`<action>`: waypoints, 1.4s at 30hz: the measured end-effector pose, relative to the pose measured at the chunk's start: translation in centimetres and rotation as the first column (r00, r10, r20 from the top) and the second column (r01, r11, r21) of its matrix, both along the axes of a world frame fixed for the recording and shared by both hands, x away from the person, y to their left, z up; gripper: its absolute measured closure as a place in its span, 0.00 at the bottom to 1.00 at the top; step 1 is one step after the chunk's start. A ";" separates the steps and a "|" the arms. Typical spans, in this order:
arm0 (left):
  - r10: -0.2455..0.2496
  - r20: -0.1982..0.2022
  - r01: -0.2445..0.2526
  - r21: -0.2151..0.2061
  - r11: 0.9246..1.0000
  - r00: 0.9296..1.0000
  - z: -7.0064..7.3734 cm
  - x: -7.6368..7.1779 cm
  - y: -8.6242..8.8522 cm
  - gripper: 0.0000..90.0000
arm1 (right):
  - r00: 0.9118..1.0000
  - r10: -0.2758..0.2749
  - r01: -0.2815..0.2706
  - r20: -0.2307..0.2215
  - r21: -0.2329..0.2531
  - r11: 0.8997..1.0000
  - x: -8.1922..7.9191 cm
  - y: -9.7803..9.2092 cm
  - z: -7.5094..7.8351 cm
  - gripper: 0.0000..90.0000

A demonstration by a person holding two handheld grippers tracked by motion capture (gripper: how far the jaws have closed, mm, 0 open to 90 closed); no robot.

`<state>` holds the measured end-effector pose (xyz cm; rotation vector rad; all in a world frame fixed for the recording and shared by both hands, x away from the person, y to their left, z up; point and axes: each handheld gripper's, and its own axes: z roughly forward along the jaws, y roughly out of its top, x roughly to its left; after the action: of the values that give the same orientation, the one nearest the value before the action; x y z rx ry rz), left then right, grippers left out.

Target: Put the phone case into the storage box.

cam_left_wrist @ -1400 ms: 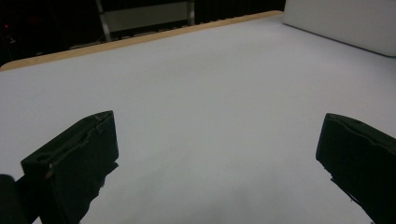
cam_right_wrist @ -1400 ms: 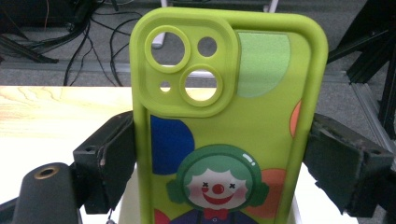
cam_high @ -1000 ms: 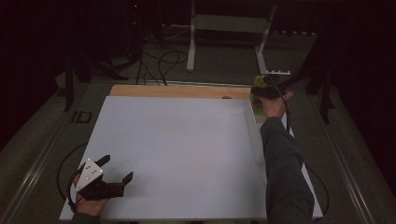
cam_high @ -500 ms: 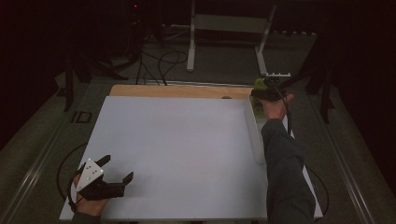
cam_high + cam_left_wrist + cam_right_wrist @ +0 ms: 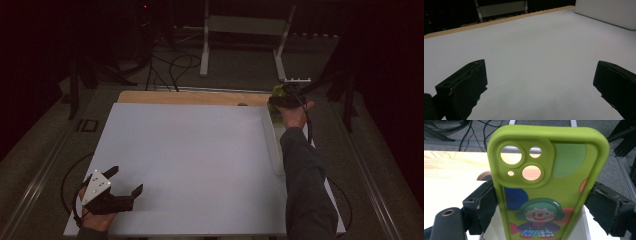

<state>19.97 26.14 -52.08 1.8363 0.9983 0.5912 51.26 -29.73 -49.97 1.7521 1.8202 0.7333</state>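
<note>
While the right tool (image 5: 281,96) is out at the far right corner of the worktop (image 5: 190,150), it already has the green phone case (image 5: 546,182) clamped between its jaws, so the pick-up looks done and what remains, as I judge it, is carrying the case somewhere and setting it down. In the right gripper view the case stands upright between the two black jaws, which press on its long sides; its camera cutouts are at the top, and through them the wooden strip (image 5: 451,163) along the far edge of the worktop shows. A cartoon clown with green hair is printed on the lower part of the case, with blue, orange and pale green patches around it. In the high view the case is a small green spot at the end of the outstretched right arm, above a narrow white tray (image 5: 272,145) that lies along the right side of the white surface; whether the case touches the tray cannot be told. The left tool (image 5: 120,187) sits at the near left corner, well apart from the case, with its jaws spread wide and nothing between them; the left gripper view shows bare white surface ahead of it. It seems to be waiting, perhaps to receive or steady the case later. No landing spot is marked on the white surface, so the case's destination cannot be read.
</note>
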 end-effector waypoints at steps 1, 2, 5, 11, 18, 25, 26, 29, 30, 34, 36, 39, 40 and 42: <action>0.000 0.000 0.000 -0.001 1.000 1.000 0.0 0.0 0.0 0.00 | 1.000 0.000 0.000 -0.002 -0.004 1.000 0.0 0.0 0.0 0.16; 0.000 0.000 0.000 -0.001 1.000 1.000 0.0 0.0 0.0 0.00 | 1.000 0.001 -0.001 -0.004 0.000 1.000 0.0 0.0 0.0 0.16; 0.000 0.000 0.000 -0.001 1.000 1.000 0.0 0.0 0.0 0.00 | 1.000 0.000 0.000 -0.018 0.001 1.000 0.1 0.0 -0.2 0.16; 0.001 0.000 -0.001 0.000 1.000 1.000 0.0 0.0 0.0 0.00 | 0.999 0.007 -0.008 -0.039 -0.012 1.000 0.2 0.1 -0.3 0.16; 0.000 0.001 0.000 0.000 1.000 1.000 0.0 0.0 0.0 0.00 | 0.999 0.009 -0.010 -0.051 -0.020 1.000 0.3 0.2 -0.3 0.16; 0.001 0.001 -0.001 0.000 1.000 1.000 0.0 0.0 0.0 0.00 | 0.999 0.007 -0.008 -0.050 -0.026 1.000 0.3 0.3 -0.3 0.15; 0.001 0.001 -0.001 0.000 1.000 1.000 0.0 0.0 0.0 0.00 | 0.999 0.006 -0.008 -0.050 -0.029 1.000 0.3 0.3 -0.3 0.14; 0.001 0.001 -0.001 0.001 1.000 1.000 0.0 0.0 0.0 0.00 | 0.999 0.000 -0.002 -0.043 -0.044 0.999 0.3 0.3 -0.2 0.12; 0.001 0.001 -0.001 0.001 1.000 1.000 0.0 0.0 0.0 0.00 | 0.999 -0.002 0.000 -0.040 -0.046 0.999 0.3 0.3 -0.2 0.11; 0.001 0.001 -0.001 0.000 1.000 1.000 0.0 0.0 0.0 0.00 | 0.999 -0.005 0.003 -0.035 -0.051 0.999 0.3 0.2 0.0 0.11; 0.001 0.001 -0.001 0.000 1.000 1.000 0.0 0.0 0.0 0.00 | 0.999 -0.006 0.004 -0.032 -0.050 0.999 0.3 0.2 0.0 0.11; 0.001 0.001 -0.001 0.000 1.000 1.000 0.0 0.0 0.0 0.00 | 1.000 -0.006 0.005 -0.024 -0.046 0.999 0.3 0.2 0.1 0.11; 0.001 0.001 -0.001 0.000 1.000 1.000 0.0 0.0 0.0 0.00 | 1.000 -0.007 0.006 -0.022 -0.043 0.999 0.3 0.1 0.2 0.11; 0.001 0.000 -0.001 -0.001 1.000 1.000 0.0 0.0 0.0 0.00 | 1.000 -0.011 0.010 -0.011 -0.040 0.999 0.3 0.1 0.3 0.12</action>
<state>19.99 26.13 -52.07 1.8353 0.9994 0.5917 51.52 -29.63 -49.68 1.7424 1.8189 0.6802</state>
